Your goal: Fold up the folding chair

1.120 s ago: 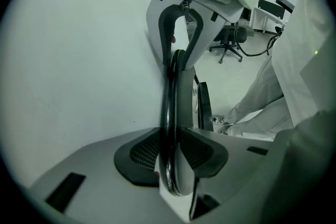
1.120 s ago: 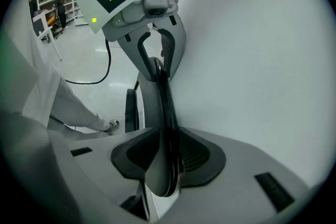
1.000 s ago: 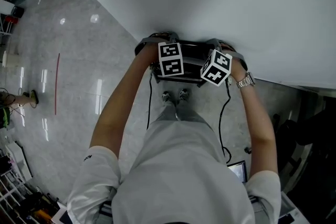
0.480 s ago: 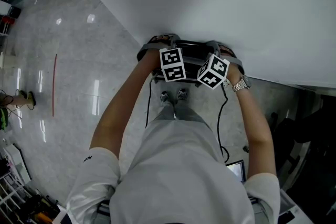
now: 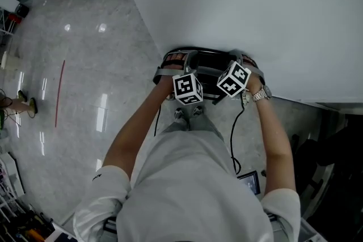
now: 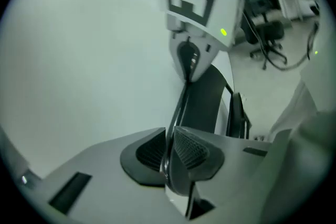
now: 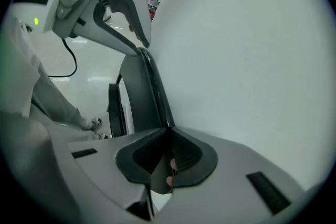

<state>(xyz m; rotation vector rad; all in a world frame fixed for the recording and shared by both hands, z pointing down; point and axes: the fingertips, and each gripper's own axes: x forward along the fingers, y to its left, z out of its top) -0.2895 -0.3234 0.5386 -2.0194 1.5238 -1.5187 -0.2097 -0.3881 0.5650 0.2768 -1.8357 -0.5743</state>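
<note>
**Folding chair held at its top edge by both of your grippers**

The folding chair [image 5: 207, 59] stands on the floor [image 5: 85, 82] right in front of you, between your shoes [image 5: 187, 113] and a large white surface [image 5: 255, 3]. It seems to touch that surface or to stand just beside it. In the head view you see only its black upper edge, as a narrow dark band.

Your left gripper [image 6: 170, 152] has its jaws narrow, and they have just been closing. In the left gripper view the pads press on a thin black edge of the chair, which runs up and away from the jaws. A second black part of the chair lies just beside the first one. Whether the chair is fully folded, the views do not tell.

Your right gripper [image 7: 167, 157] also has narrow jaws that have just been closing. They pinch the black edge of the chair, with the white surface right next to it.

The two grippers sit near each other on the same top edge. The left marker cube [image 5: 188, 89] and the right marker cube [image 5: 233, 78] are side by side but apart. A black cable [image 5: 233, 133] hangs down from the right gripper. On the floor far to your left there is a thin red line [image 5: 59, 93].
</note>
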